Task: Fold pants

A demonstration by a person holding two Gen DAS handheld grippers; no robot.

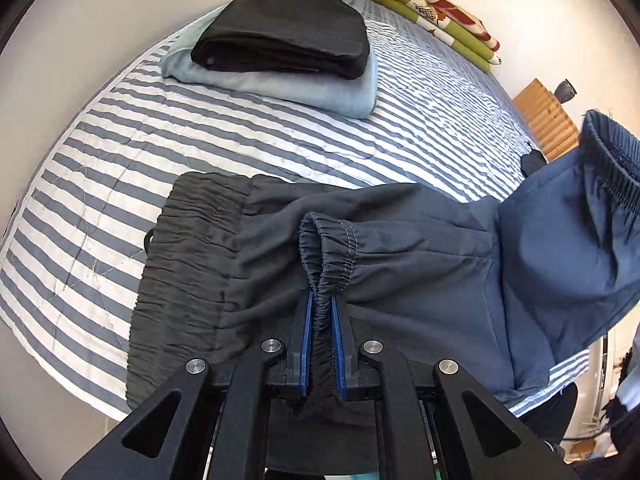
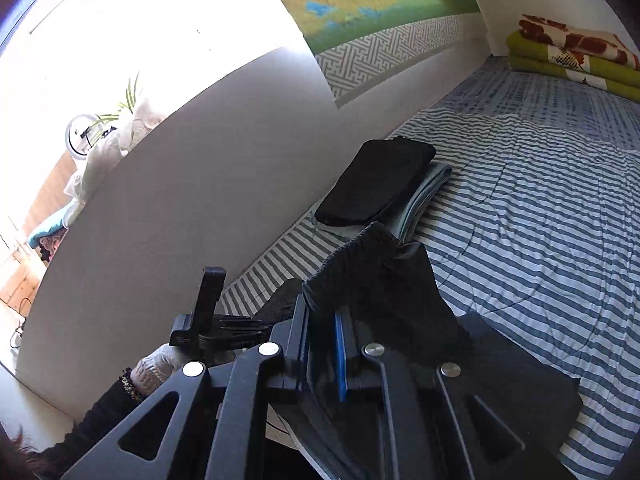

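the dark pants (image 1: 400,248) lie partly on the striped bed (image 1: 120,184), near its front edge. the left gripper (image 1: 322,312) has its jaws pinching the two gathered leg cuffs over the waist area, and the right gripper (image 2: 322,320) has its jaws pinching dark cloth of the same pants, lifted off the bed. i judge the fold is about half done; laying flat and folding again are left. i count one pair being folded, two folded garments (image 1: 280,28) stacked behind, and one folded blanket (image 1: 432,12).
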